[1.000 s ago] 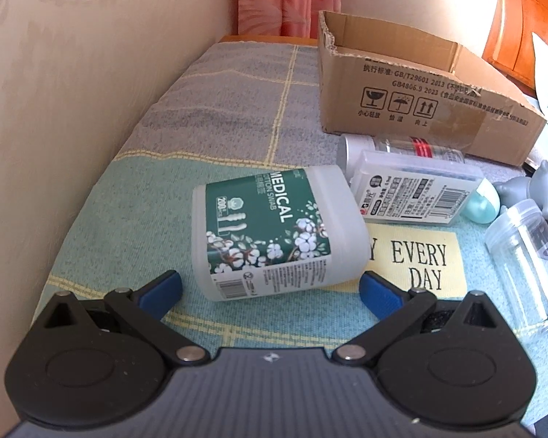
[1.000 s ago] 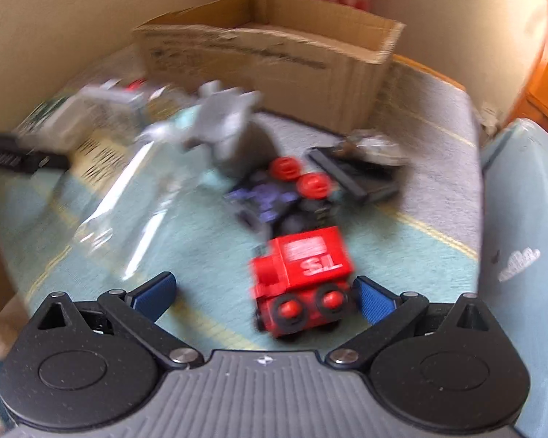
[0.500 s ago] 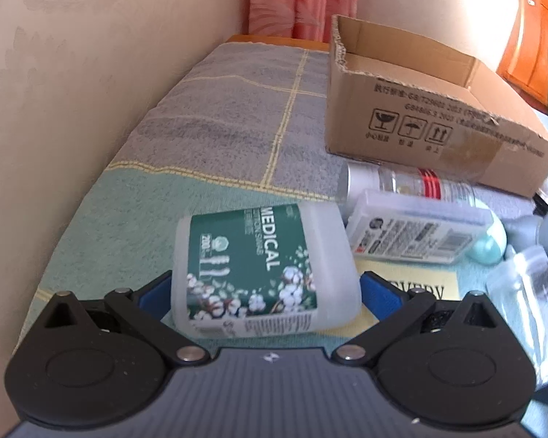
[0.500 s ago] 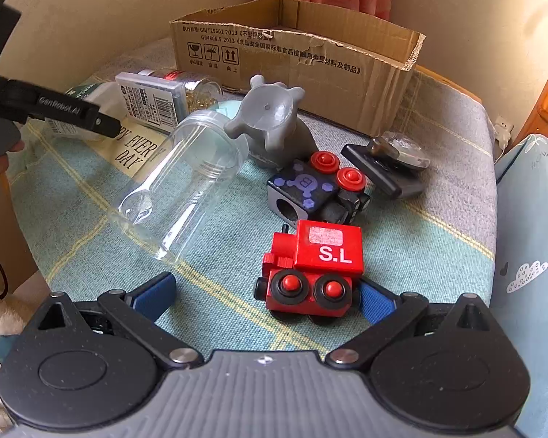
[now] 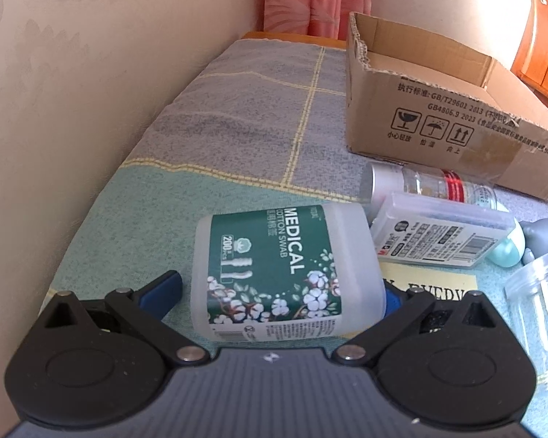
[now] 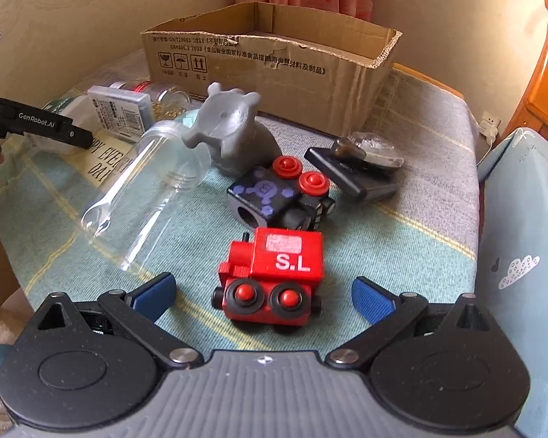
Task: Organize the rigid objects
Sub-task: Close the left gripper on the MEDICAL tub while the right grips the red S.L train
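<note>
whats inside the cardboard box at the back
In the left wrist view, only bare inner walls and a strip of floor show inside the open brown cardboard box; nothing is visible in it. The near wall hides most of the floor, so it may not be empty.

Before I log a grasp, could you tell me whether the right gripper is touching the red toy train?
Apart: the right wrist view shows tablecloth between both pads and the red toy train.

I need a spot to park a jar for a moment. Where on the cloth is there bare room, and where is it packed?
Bare cloth runs along the wall, left of the cardboard box and beyond the cotton swab tub. A smaller strip lies right of the red train. Before the box it is crowded: clear jar, grey figure, black train.
</note>
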The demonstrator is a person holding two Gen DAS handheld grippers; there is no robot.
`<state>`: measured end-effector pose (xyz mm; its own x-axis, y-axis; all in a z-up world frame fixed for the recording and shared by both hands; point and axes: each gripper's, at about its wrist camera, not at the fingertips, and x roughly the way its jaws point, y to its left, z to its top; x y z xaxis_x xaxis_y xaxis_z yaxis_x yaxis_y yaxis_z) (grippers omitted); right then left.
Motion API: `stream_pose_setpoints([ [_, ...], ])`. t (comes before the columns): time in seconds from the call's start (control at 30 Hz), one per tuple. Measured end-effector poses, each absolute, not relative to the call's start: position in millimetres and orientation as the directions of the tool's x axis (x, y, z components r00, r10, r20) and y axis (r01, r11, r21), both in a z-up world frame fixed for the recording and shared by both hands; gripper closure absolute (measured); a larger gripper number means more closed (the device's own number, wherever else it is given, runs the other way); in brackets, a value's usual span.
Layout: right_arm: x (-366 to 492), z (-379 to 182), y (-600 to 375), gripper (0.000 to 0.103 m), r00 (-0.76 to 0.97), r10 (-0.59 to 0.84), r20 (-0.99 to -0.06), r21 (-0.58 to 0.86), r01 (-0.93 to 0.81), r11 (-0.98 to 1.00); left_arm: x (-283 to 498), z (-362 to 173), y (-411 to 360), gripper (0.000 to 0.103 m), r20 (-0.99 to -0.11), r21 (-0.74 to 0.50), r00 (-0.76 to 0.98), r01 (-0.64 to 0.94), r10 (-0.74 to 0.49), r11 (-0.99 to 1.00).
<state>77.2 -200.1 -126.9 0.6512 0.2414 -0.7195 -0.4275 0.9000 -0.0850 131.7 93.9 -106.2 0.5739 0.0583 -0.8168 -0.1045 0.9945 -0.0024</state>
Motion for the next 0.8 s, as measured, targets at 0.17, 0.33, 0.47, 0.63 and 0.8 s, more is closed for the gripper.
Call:
stream_pose_setpoints([
  [0.17, 78, -127, -195, 0.003, 0.664, 0.237, -0.709, -0.101, -0.428, 0.898, 134, -105, 93, 0.001, -0.818, 0.009, 0.571, -0.102, 0.066, 0.995],
  [0.33, 79, -124, -195, 0.016, 0.667, 0.245, -0.704, -0.084, -0.42, 0.903, 135, -104, 86, 0.002, -0.809, 0.037, 0.582, -0.084, 0.079, 0.996],
  [0.47, 79, -122, -193, 0.021, 0.681, 0.219, -0.699, -0.11, -0.405, 0.908, 132, -104, 87, 0.003, -0.804, 0.051, 0.587, -0.091, 0.095, 0.995],
  [0.63, 79, -121, -193, 0.026, 0.68, 0.216, -0.701, -0.098, -0.391, 0.915, 127, -98, 90, 0.003, -0.791, 0.045, 0.606, -0.085, 0.088, 0.995],
  [0.8, 78, -122, -191, 0.028, 0.686, 0.205, -0.698, -0.102, -0.379, 0.92, 130, -95, 88, 0.004, -0.788, 0.028, 0.61, -0.094, 0.08, 0.995],
])
